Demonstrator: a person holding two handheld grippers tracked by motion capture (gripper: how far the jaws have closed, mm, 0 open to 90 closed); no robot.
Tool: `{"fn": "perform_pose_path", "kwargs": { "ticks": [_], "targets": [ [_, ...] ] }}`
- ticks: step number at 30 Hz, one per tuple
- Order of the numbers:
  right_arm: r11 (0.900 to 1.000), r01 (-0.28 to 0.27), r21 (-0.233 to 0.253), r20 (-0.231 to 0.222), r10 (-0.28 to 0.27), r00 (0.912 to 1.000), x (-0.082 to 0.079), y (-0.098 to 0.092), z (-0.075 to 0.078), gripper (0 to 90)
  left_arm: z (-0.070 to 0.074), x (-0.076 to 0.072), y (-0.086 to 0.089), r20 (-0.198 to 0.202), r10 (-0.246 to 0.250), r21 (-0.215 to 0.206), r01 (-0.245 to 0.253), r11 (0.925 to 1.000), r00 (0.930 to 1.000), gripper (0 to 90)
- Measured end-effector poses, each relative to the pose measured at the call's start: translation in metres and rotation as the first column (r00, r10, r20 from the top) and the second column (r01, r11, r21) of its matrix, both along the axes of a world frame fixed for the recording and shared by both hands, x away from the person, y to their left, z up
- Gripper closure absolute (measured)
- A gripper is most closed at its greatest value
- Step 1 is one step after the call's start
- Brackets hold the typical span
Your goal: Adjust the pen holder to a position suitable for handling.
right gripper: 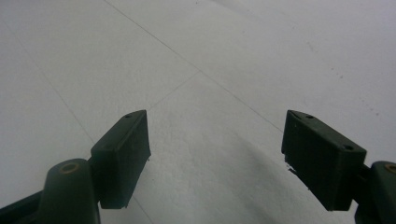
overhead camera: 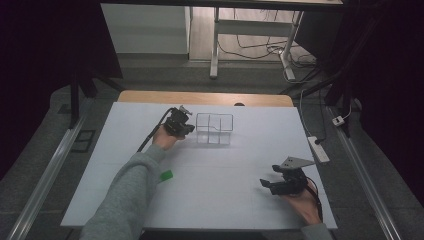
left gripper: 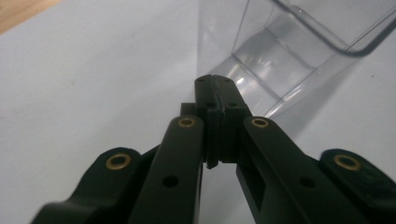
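A clear plastic box [overhead camera: 215, 128] with inner dividers stands on the white table [overhead camera: 225, 200] toward the back. My left gripper [overhead camera: 187, 128] hovers just left of it, jaws pressed together with nothing between them. In the left gripper view the shut left gripper [left gripper: 215, 86] points at the clear box [left gripper: 289, 60] close ahead, at its lower corner. My right gripper [overhead camera: 267, 181] rests near the front right of the table, open and empty. In the right gripper view the open right gripper [right gripper: 215, 140] has only white table surface beyond its pads.
A small green block [overhead camera: 166, 175] lies on the table beside the left forearm. A white power strip [overhead camera: 318, 148] sits at the table's right edge. The wooden edge [overhead camera: 205, 97] of the table shows at the back.
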State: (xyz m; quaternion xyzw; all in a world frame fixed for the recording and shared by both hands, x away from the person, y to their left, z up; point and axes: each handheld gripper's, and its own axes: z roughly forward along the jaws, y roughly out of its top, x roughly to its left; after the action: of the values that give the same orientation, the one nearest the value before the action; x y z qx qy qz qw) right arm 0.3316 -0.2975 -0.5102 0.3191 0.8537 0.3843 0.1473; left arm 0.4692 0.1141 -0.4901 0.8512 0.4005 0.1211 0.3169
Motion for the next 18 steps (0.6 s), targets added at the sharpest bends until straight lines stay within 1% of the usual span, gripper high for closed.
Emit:
{"fn": "perform_pose_path", "kwargs": {
  "ticks": [6, 8, 10, 13, 16, 18],
  "targets": [
    [1.000, -0.002, -0.003, -0.001, 0.002, 1.0000, 0.000, 0.001, 0.000, 22.8, 0.010, -0.014, 0.023, 0.018, 0.006, -0.012, -0.006, 0.9999, 0.9998, 88.9],
    [1.000, -0.001, -0.002, 0.001, 0.001, 1.0000, 0.001, 0.001, 0.000, 22.8, 0.013, -0.020, 0.029, 0.021, 0.002, -0.024, -0.001, 0.9997, 0.9998, 88.4],
    [1.000, 0.002, 0.000, 0.003, -0.002, 1.0000, 0.000, 0.001, 0.001, 22.8, 0.016, -0.026, 0.035, 0.021, -0.013, -0.036, 0.014, 0.9992, 0.9997, 82.1],
    [1.000, 0.003, 0.001, 0.005, -0.003, 1.0000, 0.001, 0.001, 0.001, 22.8, 0.020, -0.034, 0.042, 0.024, -0.033, -0.041, 0.034, 0.9986, 0.9992, 69.3],
    [1.000, 0.003, -0.001, 0.006, -0.003, 1.0000, 0.000, 0.000, 0.001, 22.9, 0.023, -0.041, 0.045, 0.006, -0.051, -0.048, 0.051, 0.9975, 0.9987, 57.7],
    [1.000, 0.010, 0.001, 0.008, -0.010, 0.9999, 0.000, -0.001, 0.001, 22.8, 0.025, -0.047, 0.046, 0.002, -0.062, -0.052, 0.062, 0.9967, 0.9980, 52.6]
  ]
}}
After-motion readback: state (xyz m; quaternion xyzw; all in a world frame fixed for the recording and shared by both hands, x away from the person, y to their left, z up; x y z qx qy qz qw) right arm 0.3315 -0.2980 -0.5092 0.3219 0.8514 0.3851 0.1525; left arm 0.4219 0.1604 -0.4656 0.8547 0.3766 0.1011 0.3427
